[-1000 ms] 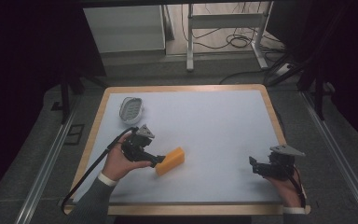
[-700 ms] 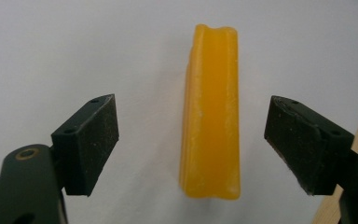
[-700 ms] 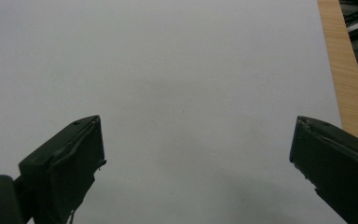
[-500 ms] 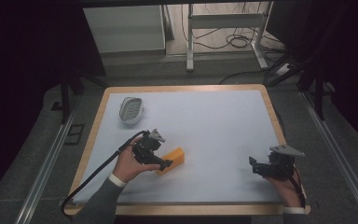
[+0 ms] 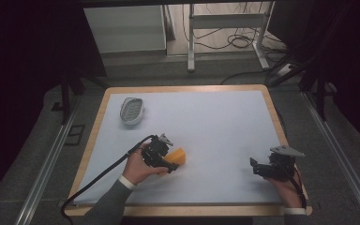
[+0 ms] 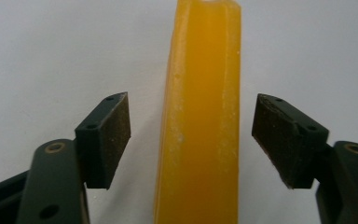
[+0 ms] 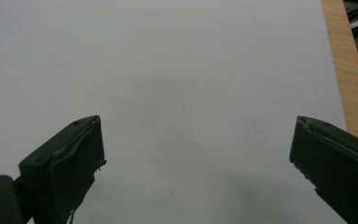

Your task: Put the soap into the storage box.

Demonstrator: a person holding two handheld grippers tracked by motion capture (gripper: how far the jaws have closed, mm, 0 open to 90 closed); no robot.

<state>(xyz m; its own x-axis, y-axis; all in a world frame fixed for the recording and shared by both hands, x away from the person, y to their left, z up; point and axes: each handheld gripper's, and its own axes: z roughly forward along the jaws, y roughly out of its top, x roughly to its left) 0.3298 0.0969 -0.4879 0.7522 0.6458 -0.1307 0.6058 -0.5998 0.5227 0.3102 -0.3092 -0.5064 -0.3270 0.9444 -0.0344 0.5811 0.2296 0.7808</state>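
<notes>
The long yellow-orange bar (image 6: 200, 116) lies on the white surface (image 5: 215, 122), between the left gripper (image 6: 193, 140) pads, which have just been closing but stand clear of it. The right gripper (image 7: 196, 158) gapes wide, holding nothing.

One orange bar of soap (image 5: 178, 156) down there, sitting at about seven o'clock on the one white-topped table (image 5: 215, 117). One grey soap dish (image 5: 132, 110) up at ten o'clock. Two grippers in play: the left gripper (image 5: 167, 165) on the soap, the right gripper (image 5: 257, 168) at five o'clock. Two hands behind them.
</notes>
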